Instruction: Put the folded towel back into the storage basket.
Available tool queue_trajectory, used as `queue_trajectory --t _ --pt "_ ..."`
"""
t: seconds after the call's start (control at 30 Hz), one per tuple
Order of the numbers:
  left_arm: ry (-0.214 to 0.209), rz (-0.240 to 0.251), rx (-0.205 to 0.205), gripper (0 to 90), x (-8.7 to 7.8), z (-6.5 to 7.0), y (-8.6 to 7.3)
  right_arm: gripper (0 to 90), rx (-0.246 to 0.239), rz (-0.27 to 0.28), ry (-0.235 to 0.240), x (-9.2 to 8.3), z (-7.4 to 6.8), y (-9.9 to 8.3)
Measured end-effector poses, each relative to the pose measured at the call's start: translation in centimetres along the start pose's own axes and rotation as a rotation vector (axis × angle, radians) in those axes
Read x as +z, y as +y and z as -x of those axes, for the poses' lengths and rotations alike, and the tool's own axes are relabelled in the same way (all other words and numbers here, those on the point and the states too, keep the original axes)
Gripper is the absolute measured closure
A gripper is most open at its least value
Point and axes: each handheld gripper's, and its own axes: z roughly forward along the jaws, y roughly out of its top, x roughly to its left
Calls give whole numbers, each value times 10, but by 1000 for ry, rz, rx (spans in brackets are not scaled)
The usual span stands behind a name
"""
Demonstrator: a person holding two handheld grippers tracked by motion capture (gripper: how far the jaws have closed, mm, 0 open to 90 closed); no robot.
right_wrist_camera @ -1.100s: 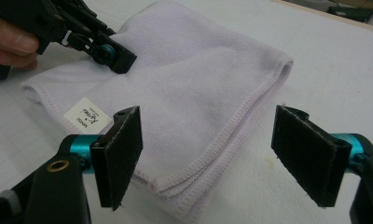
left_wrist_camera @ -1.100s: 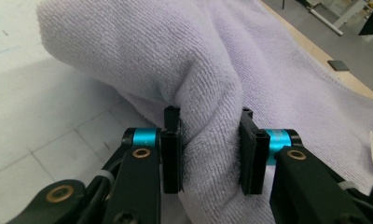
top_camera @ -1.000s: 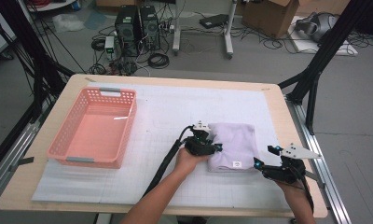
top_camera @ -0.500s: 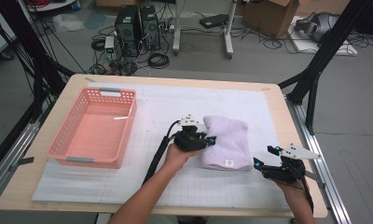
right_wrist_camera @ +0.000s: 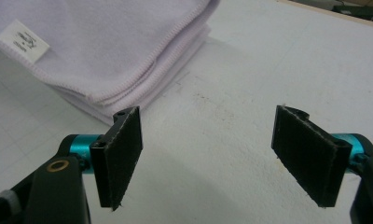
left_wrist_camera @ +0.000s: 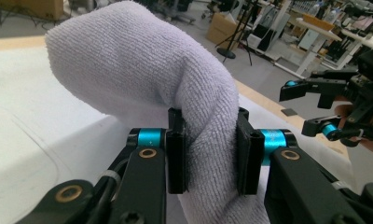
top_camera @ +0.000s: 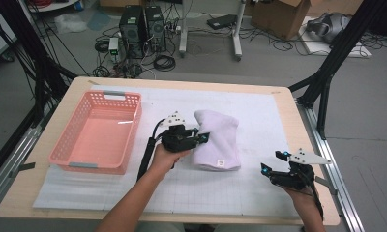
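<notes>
A folded lilac towel (top_camera: 218, 142) lies on the white mat at mid-table, its left side bunched and lifted. My left gripper (top_camera: 201, 137) is shut on that raised fold. In the left gripper view the thick terry fold (left_wrist_camera: 128, 60) is squeezed between both black pads (left_wrist_camera: 177, 154). My right gripper (top_camera: 271, 163) rests near the table's right front, open, apart from the towel. The right gripper view shows its jaws spread wide over bare mat (right_wrist_camera: 208, 158), with the towel's stacked hemmed edges and white label (right_wrist_camera: 105, 46) ahead on the left. That same right gripper (left_wrist_camera: 324, 107) shows far off in the left gripper view.
A pink plastic basket (top_camera: 97, 135) with nothing in it stands on the left of the white mat (top_camera: 259, 111). The wooden table edge (top_camera: 307, 145) runs just right of my right hand. Black frame posts flank both sides of the table.
My left gripper has moved left and up with the towel's fold in it, dragging the towel leftward and lifting its near-left side. The right hand has kept still.
</notes>
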Motion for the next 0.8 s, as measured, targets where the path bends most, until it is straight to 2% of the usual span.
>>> queue_trajectory --t 0.4,0.43,0.8 --pt "-26 82 74 706 -33 0 12 235 5 8 7 3 -1 2" --pt "-24 94 90 706 -39 1 14 235 7 9 9 3 -1 2" --pt "-27 136 145 707 -65 2 28 235 4 11 12 3 -3 4"
